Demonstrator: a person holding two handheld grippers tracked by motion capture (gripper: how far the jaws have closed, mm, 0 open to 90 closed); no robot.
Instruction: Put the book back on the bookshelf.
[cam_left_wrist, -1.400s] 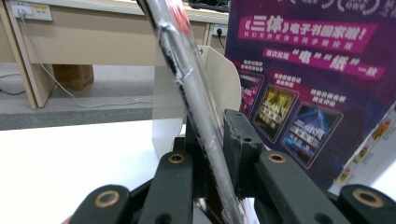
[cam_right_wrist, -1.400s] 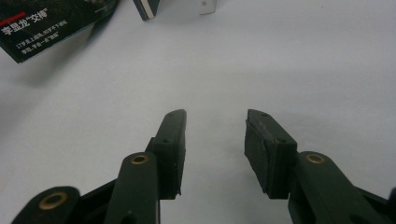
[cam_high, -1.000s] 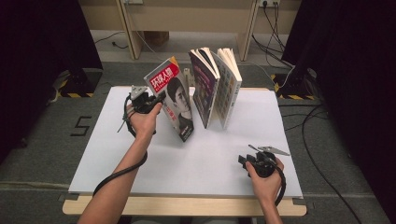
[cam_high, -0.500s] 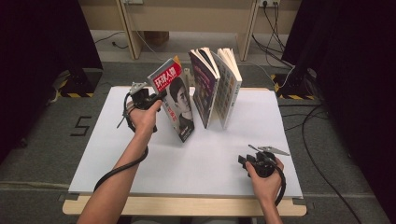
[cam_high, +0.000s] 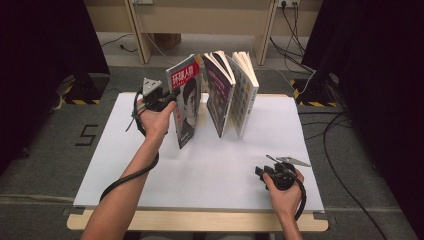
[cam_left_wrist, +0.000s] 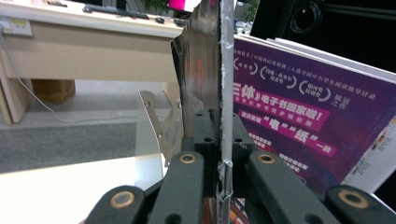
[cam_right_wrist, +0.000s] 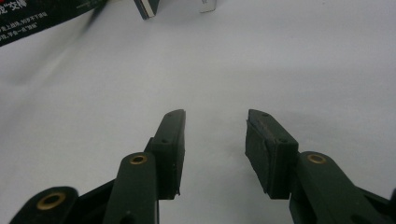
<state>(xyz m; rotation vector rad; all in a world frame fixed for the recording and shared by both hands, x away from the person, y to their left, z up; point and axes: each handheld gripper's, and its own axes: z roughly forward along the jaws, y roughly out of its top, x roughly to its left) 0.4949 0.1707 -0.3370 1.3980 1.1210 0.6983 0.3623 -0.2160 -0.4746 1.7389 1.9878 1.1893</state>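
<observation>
Your left gripper (cam_high: 167, 97) clamps the magazine (cam_high: 184, 102), tilted at the table's far middle | purple book (cam_high: 219, 95) and a third book (cam_high: 245, 90) stand beside it | your right gripper (cam_right_wrist: 215, 144) rests parted, near right | white table (cam_high: 210, 170), grey floor (cam_high: 45, 150), wooden desk (cam_high: 200, 15) behind

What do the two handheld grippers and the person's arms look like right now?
Both grippers are black, with brass-coloured pivot pins and flat pads. The left gripper and right gripper each carry a grey three-cornered plate and trail a black cable. Forearms are bare, no sleeves.
</observation>
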